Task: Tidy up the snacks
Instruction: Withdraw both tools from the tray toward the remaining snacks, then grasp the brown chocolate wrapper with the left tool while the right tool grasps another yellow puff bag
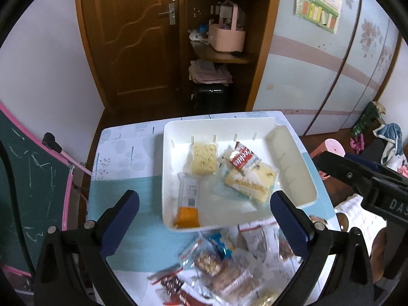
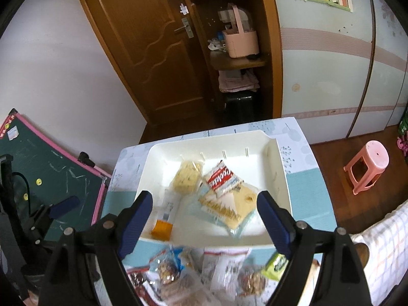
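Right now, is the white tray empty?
No, the white tray already holds several snacks, such as a red and white cookie packet and an orange-ended bar.

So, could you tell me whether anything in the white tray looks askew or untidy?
Yes. In the white tray, the red-and-white cookie packet lies tilted across the yellow packet, overlapping rather than side by side. A loose snack pile waits on the table in front of the tray.

So the tabletop (image 1: 122, 168) has a pale leaf-print and teal cover. White tray (image 1: 301, 191) sits mid-frame on it, and a blurry heap of wrapped snacks (image 1: 224, 267) lies along the bottom edge.
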Available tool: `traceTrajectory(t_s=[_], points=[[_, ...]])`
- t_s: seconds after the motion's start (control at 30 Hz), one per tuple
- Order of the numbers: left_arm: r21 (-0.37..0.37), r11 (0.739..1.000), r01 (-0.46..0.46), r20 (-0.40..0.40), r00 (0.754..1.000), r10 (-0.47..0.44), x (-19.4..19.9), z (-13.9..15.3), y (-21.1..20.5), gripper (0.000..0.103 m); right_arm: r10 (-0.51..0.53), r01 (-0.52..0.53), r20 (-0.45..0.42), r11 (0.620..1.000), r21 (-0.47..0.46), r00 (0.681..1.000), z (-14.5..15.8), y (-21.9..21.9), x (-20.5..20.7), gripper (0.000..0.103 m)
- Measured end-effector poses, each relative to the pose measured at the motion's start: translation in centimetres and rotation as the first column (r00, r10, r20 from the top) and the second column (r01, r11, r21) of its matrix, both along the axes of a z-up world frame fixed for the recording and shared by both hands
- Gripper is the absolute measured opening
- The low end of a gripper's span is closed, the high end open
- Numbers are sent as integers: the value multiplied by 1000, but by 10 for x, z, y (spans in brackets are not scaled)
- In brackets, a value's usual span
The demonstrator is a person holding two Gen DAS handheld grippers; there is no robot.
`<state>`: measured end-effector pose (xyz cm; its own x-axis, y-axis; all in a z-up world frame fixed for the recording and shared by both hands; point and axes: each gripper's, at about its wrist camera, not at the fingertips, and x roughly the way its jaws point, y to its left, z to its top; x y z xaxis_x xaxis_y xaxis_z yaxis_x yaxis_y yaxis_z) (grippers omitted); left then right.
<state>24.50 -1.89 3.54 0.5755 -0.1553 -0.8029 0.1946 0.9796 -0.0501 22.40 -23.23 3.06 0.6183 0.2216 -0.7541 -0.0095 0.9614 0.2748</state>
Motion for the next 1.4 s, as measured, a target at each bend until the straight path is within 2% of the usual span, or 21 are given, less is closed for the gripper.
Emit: traceTrajectory(t_s=[0.13, 0.33, 0.53, 0.63, 0.73, 0.9, 1.0, 1.13, 1.23, 1.4], points=[[18, 999, 26, 30, 999, -27, -37, 11, 6, 102, 35, -35, 5, 999, 12, 999, 7, 2, -33, 85], [49, 998, 48, 84, 995, -52, -87, 15, 15, 102, 116, -114, 40, 992, -54, 992, 5, 19, -94, 85], [86, 994, 61, 179, 981, -76, -136, 9, 28, 102, 220, -214, 24, 966, -147, 975, -29, 43, -144, 85], [98, 993, 60, 184, 980, -77, -152, -4, 34, 102, 264, -258, 0, 945, -199, 965, -54, 53, -162, 85], [104, 993, 58, 175, 982, -76, -163, -20, 38, 102, 290, -294, -51, 933, -206, 956, -84, 57, -173, 84], [99, 994, 37, 104, 993, -47, -170, -61, 43, 102, 284, -308, -140, 929, -203, 949, -134, 59, -176, 84], [86, 996, 29, 33, 999, -32, -169, -89, 46, 102, 262, -297, -193, 938, -181, 946, -160, 58, -171, 84], [74, 997, -37, -60, 997, 41, -160, -127, 56, 101, 246, -290, -246, 943, -165, 938, -186, 60, -169, 84], [31, 993, -113, -108, 987, 115, -153, -150, 68, 100, 253, -304, -287, 941, -150, 924, -202, 65, -169, 84], [-81, 960, -267, -240, 940, 242, -139, -191, 87, 100, 245, -307, -315, 937, -167, 917, -218, 76, -174, 84]])
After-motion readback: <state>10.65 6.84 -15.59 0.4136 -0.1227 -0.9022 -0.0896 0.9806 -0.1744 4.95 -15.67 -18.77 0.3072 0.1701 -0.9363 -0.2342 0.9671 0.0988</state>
